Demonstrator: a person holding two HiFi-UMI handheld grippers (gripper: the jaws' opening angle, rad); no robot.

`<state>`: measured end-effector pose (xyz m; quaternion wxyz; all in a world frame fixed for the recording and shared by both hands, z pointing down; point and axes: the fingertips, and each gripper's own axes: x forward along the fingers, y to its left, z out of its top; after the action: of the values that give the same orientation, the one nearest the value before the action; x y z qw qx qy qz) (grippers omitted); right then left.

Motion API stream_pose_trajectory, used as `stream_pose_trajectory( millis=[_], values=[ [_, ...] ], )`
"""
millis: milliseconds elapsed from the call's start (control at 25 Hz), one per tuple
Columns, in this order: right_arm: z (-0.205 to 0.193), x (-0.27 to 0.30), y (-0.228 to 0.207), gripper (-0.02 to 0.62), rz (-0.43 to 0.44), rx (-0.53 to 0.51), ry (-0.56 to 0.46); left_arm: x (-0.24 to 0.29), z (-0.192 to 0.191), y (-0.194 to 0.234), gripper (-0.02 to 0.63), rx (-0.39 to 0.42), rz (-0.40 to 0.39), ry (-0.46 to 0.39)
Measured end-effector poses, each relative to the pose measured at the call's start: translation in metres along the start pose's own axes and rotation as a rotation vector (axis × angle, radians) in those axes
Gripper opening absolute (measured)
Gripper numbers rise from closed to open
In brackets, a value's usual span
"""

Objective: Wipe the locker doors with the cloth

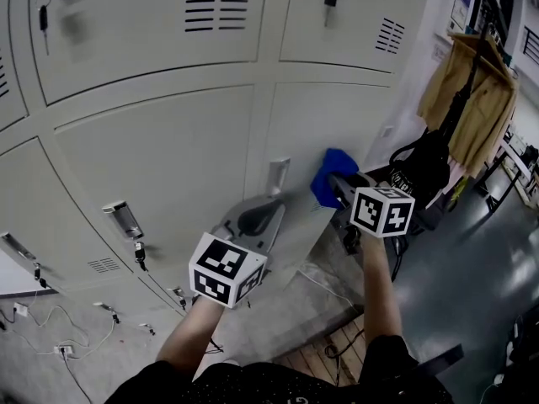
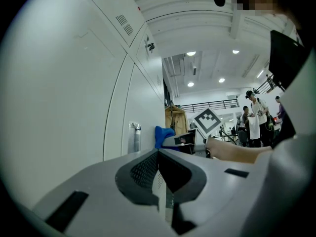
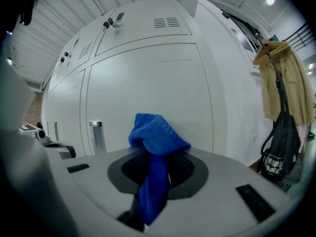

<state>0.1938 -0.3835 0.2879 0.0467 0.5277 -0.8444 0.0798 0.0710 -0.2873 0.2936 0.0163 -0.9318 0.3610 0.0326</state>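
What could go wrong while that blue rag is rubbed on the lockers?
The blue cloth is pinched by only a narrow fold in the right tool, so rubbing might pull it free. The metal door handle beside it could snag it. The shut left tool, close to the locker door, may knock it.

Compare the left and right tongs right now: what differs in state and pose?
The grey left tongs are shut on nothing; the grey right tongs are shut on the blue terry cloth. In the head view the right tongs sit higher and further right, with the cloth up by the white locker door; the left tongs sit lower, just below the metal door handle. Shared: both are closed and point at the lockers.
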Motion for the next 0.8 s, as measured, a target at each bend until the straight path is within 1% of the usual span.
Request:
stream_pose_trajectory(
  millis=[320, 640, 800],
  values=[
    [0.002, -0.004, -0.052, 0.078, -0.077, 0.042, -0.014, 0.008, -0.005, -0.001, 0.009, -0.006, 0.004, 0.007],
    [0.002, -0.006, -0.084, 0.078, -0.133, 0.058, -0.024, 0.016, -0.006, 0.001, 0.009, -0.009, 0.009, 0.009],
    [0.002, -0.008, -0.101, 0.078, -0.187, 0.039, -0.019, 0.016, -0.006, 0.002, 0.009, -0.009, 0.012, 0.012]
  ],
)
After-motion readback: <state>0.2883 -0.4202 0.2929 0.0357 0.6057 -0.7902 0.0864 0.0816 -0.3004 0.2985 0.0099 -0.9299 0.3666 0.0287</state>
